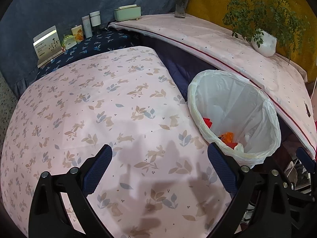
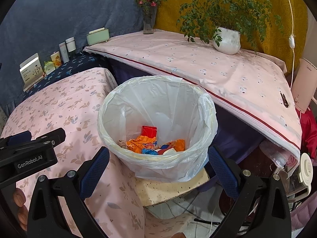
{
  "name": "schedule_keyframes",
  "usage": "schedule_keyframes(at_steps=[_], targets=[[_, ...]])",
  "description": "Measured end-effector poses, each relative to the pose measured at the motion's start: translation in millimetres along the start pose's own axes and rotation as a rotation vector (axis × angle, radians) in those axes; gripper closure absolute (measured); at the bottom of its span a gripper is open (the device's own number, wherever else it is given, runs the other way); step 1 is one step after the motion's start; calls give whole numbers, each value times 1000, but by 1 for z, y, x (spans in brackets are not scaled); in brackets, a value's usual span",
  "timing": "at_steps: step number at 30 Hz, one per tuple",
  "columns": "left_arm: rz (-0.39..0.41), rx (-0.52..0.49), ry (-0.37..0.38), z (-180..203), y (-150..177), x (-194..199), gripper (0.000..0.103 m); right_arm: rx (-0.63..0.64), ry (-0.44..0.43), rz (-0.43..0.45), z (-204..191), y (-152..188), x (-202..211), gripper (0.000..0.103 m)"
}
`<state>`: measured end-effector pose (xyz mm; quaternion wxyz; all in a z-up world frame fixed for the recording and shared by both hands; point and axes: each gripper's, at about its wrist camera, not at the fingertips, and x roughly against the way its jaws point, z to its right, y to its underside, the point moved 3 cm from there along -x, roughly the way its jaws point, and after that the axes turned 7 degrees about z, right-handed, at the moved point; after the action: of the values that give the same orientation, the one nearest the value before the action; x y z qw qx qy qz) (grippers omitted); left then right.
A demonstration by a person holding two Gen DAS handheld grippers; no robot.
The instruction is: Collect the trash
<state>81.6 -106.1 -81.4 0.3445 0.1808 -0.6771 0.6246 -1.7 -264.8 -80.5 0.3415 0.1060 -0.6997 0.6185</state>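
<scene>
A waste bin (image 2: pixel 111 119) lined with a clear plastic bag stands on a pale block beside the table. Orange, red and blue wrappers (image 2: pixel 150 144) lie at its bottom. My right gripper (image 2: pixel 158 164) is open and empty, just in front of the bin's near rim. My left gripper (image 1: pixel 160 164) is open and empty above the pink rabbit-print tablecloth (image 1: pixel 89 107); the bin (image 1: pixel 271 115) is to its right. The left gripper's body (image 2: pixel 29 154) shows at the left of the right wrist view.
A second pink-covered table (image 2: pixel 198 63) carries a white pot with a green plant (image 2: pixel 226 41) and a glass vase of flowers (image 2: pixel 148 21). Boxes, bottles and a green tissue box (image 2: pixel 98 36) line the back edge. A white appliance (image 2: pixel 303 85) and clutter stand at the right.
</scene>
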Motion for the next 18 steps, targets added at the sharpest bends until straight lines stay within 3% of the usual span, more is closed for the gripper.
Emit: schedule_keyframes(at_steps=[18], targets=[[-8, -8, 2, 2, -6, -11, 11, 0, -3, -2, -3, -2, -11, 7]])
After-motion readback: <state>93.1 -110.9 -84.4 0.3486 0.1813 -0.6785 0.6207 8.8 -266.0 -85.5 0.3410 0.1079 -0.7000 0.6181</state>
